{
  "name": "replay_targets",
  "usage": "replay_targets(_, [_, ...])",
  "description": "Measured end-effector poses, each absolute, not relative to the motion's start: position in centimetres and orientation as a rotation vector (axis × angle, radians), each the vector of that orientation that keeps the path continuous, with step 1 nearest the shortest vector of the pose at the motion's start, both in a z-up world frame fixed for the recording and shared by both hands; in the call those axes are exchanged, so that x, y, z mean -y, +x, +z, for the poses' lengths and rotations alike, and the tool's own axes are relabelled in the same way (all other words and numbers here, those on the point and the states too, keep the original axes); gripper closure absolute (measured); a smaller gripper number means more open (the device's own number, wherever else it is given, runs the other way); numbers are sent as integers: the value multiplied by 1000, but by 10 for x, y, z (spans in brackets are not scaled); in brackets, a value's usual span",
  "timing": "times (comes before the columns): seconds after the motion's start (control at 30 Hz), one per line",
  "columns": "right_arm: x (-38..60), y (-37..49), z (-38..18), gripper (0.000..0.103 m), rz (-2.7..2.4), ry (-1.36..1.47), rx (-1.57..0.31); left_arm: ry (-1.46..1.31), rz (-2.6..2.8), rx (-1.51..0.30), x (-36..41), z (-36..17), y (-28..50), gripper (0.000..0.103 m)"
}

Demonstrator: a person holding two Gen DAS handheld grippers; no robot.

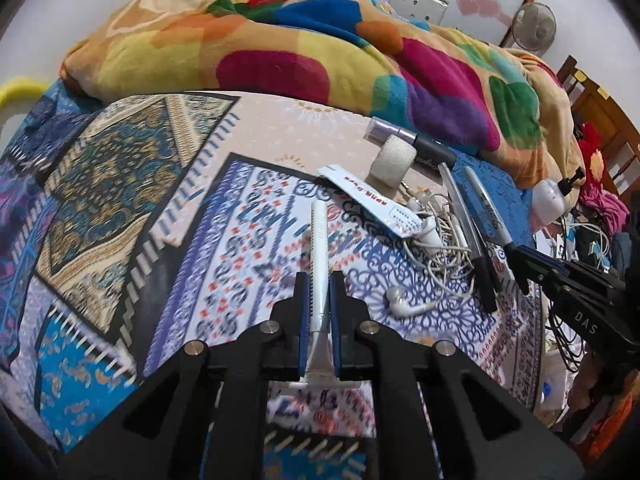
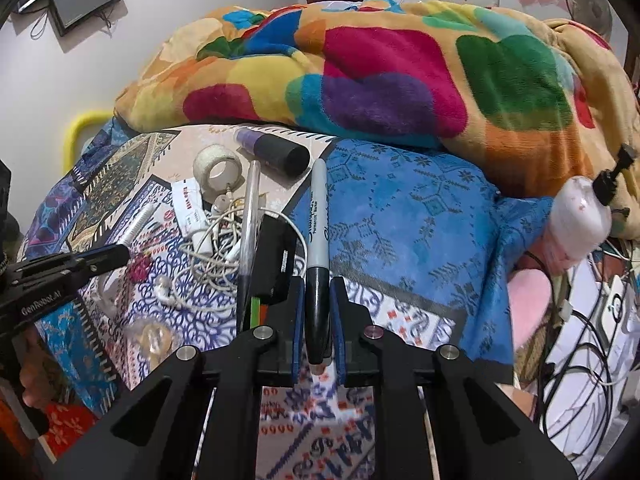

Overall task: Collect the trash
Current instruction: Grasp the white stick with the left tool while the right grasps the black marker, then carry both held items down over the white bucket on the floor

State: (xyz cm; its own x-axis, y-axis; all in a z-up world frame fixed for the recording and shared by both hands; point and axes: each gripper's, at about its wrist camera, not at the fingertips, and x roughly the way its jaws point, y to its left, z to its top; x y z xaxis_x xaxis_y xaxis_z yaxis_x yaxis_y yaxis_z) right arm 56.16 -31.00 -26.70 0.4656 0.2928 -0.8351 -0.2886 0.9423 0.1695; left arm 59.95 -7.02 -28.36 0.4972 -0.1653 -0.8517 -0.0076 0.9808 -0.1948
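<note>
Both tongs loaded: your left tongs [image 1: 319, 300] clench a white razor [image 1: 319, 256]; your right tongs [image 2: 317, 308] clench a black marker [image 2: 318, 240].
Each item is pinched lengthwise, likely for carrying off the bed [image 2: 400, 208]. Remaining clutter sits beside the tangled earphones [image 1: 432, 240]: tape roll [image 1: 390, 162], clear pen [image 2: 250, 208], white card [image 1: 372, 200].

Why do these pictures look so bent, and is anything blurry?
Left wrist view: the fisheye lens bows the bed sheet and darkens the corners; the razor looks sharp, the cloth below smears. Right wrist view: same bulge; the pump bottle is blurred, the marker crisp.
</note>
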Motion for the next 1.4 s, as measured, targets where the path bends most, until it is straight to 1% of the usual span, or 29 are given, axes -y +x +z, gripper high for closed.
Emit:
replay_targets(0.2, [311, 542, -241, 91, 357, -1, -1000, -220, -74, -1023, 53, -258, 568, 95])
replay_targets(0.47, [293, 499, -177, 91, 400, -16, -903, -209, -31, -947, 39, -202, 517, 95])
replay_targets(0.77, [242, 428, -119, 91, 496, -88, -805, -191, 31, -860, 11, -138, 437, 95])
replay_targets(0.93, [203, 382, -97, 91, 579, -114, -778, -185, 78, -834, -14, -116, 383, 95])
replay_targets(1.17, [147, 324, -90, 91, 692, -138, -778, -191, 165, -817, -59, -103, 310, 95])
replay_targets(1.4, [84, 283, -111, 91, 815, -175, -828, -238, 275, -847, -114, -119, 243, 95])
